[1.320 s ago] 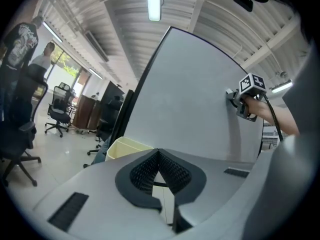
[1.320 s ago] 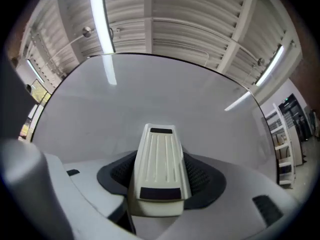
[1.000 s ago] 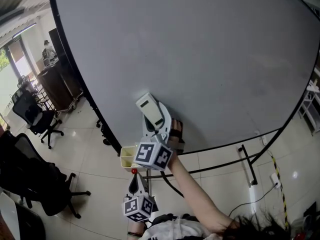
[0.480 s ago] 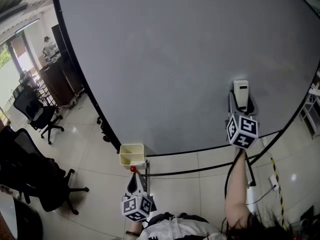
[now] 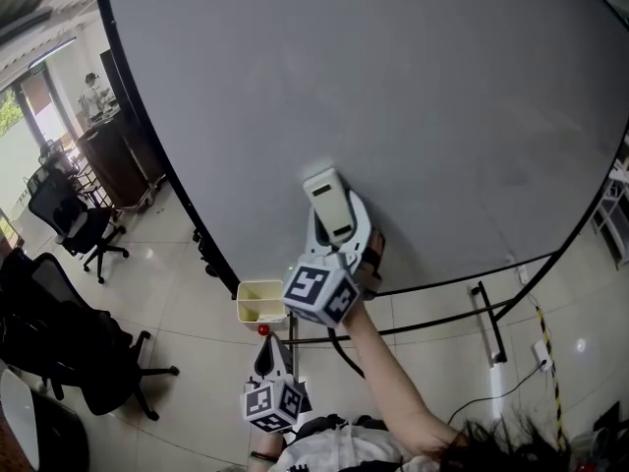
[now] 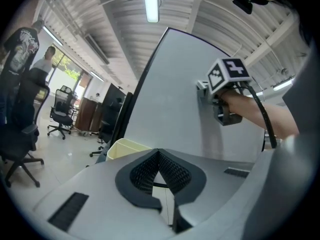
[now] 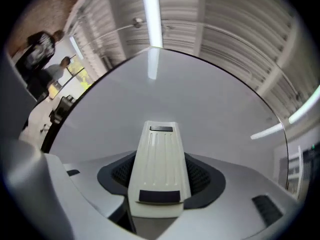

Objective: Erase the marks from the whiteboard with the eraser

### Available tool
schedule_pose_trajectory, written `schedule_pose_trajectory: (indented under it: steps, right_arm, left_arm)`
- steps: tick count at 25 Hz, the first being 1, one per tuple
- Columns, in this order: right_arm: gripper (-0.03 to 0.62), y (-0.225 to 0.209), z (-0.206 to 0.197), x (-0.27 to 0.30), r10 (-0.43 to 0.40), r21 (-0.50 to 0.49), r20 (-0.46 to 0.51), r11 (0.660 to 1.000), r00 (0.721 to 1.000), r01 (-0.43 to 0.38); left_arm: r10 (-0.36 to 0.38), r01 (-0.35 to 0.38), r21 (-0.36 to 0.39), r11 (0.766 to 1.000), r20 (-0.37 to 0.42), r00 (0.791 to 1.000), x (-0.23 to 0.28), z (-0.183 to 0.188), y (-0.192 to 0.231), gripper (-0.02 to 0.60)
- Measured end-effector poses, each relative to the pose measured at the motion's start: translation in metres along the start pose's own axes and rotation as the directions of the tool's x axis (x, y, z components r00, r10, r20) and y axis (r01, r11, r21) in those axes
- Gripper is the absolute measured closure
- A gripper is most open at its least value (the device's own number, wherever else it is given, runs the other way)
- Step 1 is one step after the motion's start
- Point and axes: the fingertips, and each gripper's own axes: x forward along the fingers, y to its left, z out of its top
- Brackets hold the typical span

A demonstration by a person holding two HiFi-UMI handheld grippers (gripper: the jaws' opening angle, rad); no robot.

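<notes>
Swept back leftward, right tool (image 5: 336, 239) clamps eraser (image 5: 329, 205) on grey whiteboard (image 5: 393, 87); left tool (image 6: 159, 169) closed

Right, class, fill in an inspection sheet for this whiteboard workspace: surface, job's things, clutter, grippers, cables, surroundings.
Surface: whiteboard upright on a stand; no clear marks made out.
Job's things: eraser pressed against the board's lower middle.
Clutter: yellow bin at the board's bottom edge.
Grippers: right gripper shut on the eraser; left gripper shut, empty, held low.
Cables: black cable trails from the right gripper.
Surroundings: office chairs, tiled floor, person far left.
</notes>
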Motion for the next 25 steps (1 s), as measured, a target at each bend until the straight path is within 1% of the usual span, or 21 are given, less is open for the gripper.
schedule_pose_trajectory:
  steps: [1, 2, 3, 4, 5, 6, 7, 8, 10, 11, 13, 14, 15, 16, 18, 20, 21, 23, 25]
  right_arm:
    - [0.313, 0.032, 0.008, 0.001, 0.036, -0.059, 0.009, 0.998, 0.999, -0.036]
    - [0.313, 0.057, 0.012, 0.0, 0.073, -0.095, 0.013, 0.993, 0.997, -0.071]
    - [0.313, 0.073, 0.013, -0.001, 0.101, -0.118, 0.015, 0.988, 0.995, -0.099]
    - [0.313, 0.08, 0.012, -0.002, 0.116, -0.139, 0.016, 0.984, 0.993, -0.113]
    - [0.313, 0.077, 0.01, -0.002, 0.116, -0.158, 0.015, 0.981, 0.993, -0.112]
    - [0.313, 0.064, 0.005, -0.003, 0.101, -0.162, 0.012, 0.982, 0.995, -0.098]
    - [0.313, 0.043, -0.002, -0.003, 0.072, -0.145, 0.004, 0.987, 0.997, -0.07]
    - [0.313, 0.015, -0.011, -0.003, 0.031, -0.105, -0.008, 0.994, 0.999, -0.032]
    - [0.313, -0.053, -0.032, -0.003, -0.059, 0.018, -0.04, 0.998, 0.997, 0.06]
    - [0.313, -0.088, -0.041, -0.004, -0.099, 0.088, -0.059, 0.991, 0.993, 0.104]
    - [0.312, -0.147, -0.057, -0.005, -0.151, 0.222, -0.102, 0.96, 0.983, 0.17]
    - [0.312, -0.167, -0.063, -0.005, -0.167, 0.269, -0.12, 0.943, 0.979, 0.194]
    - [0.313, -0.178, -0.065, -0.005, -0.177, 0.294, -0.133, 0.933, 0.975, 0.21]
    - [0.313, -0.182, -0.062, -0.006, -0.181, 0.3, -0.137, 0.929, 0.974, 0.215]
    - [0.313, -0.164, -0.047, -0.005, -0.154, 0.293, -0.121, 0.938, 0.981, 0.184]
    - [0.313, -0.123, -0.027, -0.002, -0.091, 0.262, -0.092, 0.958, 0.992, 0.112]
    - [0.313, -0.095, -0.016, 0.0, -0.048, 0.228, -0.078, 0.972, 0.996, 0.065]
    - [0.313, -0.032, 0.006, 0.001, 0.058, 0.117, -0.056, 0.992, 0.997, -0.051]
    - [0.313, 0.023, 0.018, 0.002, 0.136, -0.02, -0.053, 0.99, 0.989, -0.137]
  left_arm:
    - [0.008, -0.008, -0.007, 1.0, 0.005, 1.0, -0.002, 0.001, 0.003, 0.594]
    - [0.017, -0.017, -0.015, 1.0, 0.011, 1.0, -0.004, 0.003, 0.006, 0.594]
    - [0.027, -0.027, -0.024, 0.999, 0.018, 0.999, -0.007, 0.005, 0.011, 0.594]
    - [0.038, -0.037, -0.032, 0.999, 0.025, 0.999, -0.009, 0.007, 0.016, 0.594]
    - [0.05, -0.048, -0.038, 0.998, 0.031, 0.998, -0.012, 0.009, 0.021, 0.594]
    - [0.06, -0.059, -0.044, 0.997, 0.035, 0.998, -0.013, 0.011, 0.027, 0.594]
    - [0.069, -0.067, -0.049, 0.997, 0.037, 0.997, -0.014, 0.011, 0.033, 0.594]
    - [0.073, -0.071, -0.054, 0.996, 0.035, 0.997, -0.014, 0.011, 0.036, 0.594]
    - [0.063, -0.061, -0.058, 0.996, 0.028, 0.998, -0.011, 0.011, 0.038, 0.594]
    - [0.053, -0.052, -0.054, 0.997, 0.022, 0.998, -0.01, 0.01, 0.037, 0.594]
    - [0.03, -0.03, -0.042, 0.999, 0.01, 0.999, -0.006, 0.007, 0.031, 0.594]
    - [0.017, -0.017, -0.039, 0.999, 0.005, 1.0, -0.005, 0.005, 0.028, 0.594]
    - [0.002, -0.002, -0.036, 0.999, 0.0, 1.0, -0.003, 0.004, 0.023, 0.594]
    - [-0.013, 0.013, -0.032, 0.999, -0.004, 1.0, -0.002, 0.002, 0.019, 0.594]
    - [-0.043, 0.043, -0.015, 0.999, -0.009, 0.999, 0.0, -0.001, 0.01, 0.594]
    - [-0.073, 0.074, 0.006, 0.997, -0.012, 0.997, -0.001, -0.003, 0.0, 0.594]
    - [-0.089, 0.089, 0.017, 0.996, -0.014, 0.996, -0.002, -0.003, -0.005, 0.594]
    - [-0.11, 0.11, 0.027, 0.994, -0.015, 0.994, -0.002, -0.003, -0.012, 0.594]
    - [-0.127, 0.127, 0.034, 0.991, -0.012, 0.992, -0.002, -0.003, -0.018, 0.594]
